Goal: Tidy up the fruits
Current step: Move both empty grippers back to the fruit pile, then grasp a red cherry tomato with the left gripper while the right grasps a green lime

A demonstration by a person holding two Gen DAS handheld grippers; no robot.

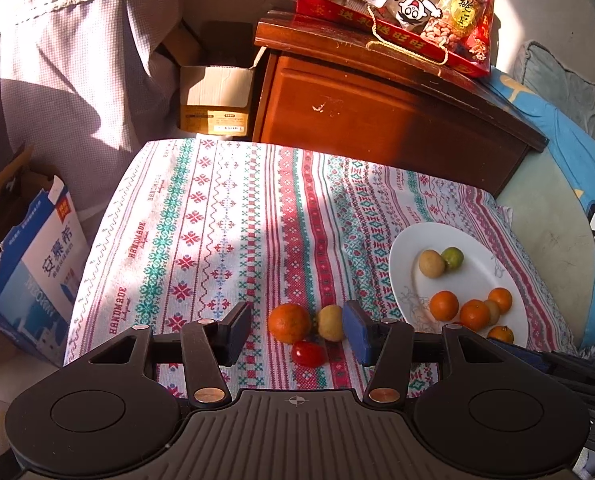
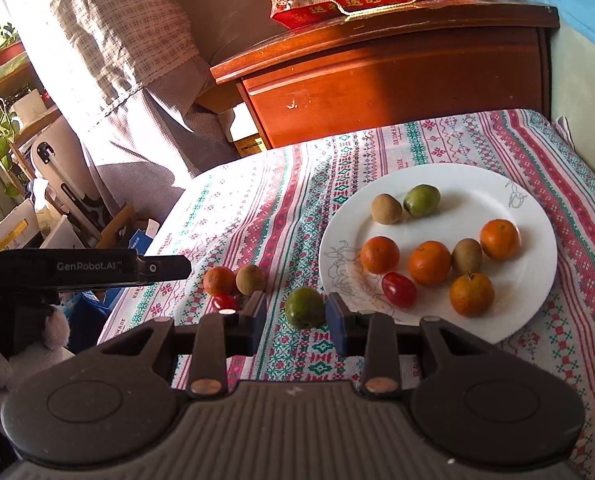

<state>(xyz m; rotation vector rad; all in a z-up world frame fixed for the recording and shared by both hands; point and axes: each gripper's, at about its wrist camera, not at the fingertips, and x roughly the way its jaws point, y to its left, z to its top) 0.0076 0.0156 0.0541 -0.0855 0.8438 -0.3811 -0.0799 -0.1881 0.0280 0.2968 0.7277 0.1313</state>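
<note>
A white plate point(image 2: 529, 200) holds several oranges, kiwis, a green fruit and a cherry tomato point(image 2: 399, 289). It also shows in the left wrist view point(image 1: 401, 256). My left gripper point(image 1: 297, 332) is open above the cloth. Between its jaws lie an orange point(image 1: 289, 322), a kiwi point(image 1: 331, 322) and a cherry tomato point(image 1: 307, 353). These also show in the right wrist view, the orange point(image 2: 219, 280) to the left. My right gripper point(image 2: 296, 318) is open around a green fruit point(image 2: 304, 307) on the cloth, just left of the plate.
A patterned tablecloth point(image 1: 225, 216) covers the table. A wooden cabinet point(image 1: 377, 108) with a red snack bag point(image 1: 409, 4) stands behind it. Cardboard boxes point(image 1: 213, 96) and a blue carton point(image 1: 37, 264) sit at the left. A curtain point(image 2: 117, 60) hangs at the left.
</note>
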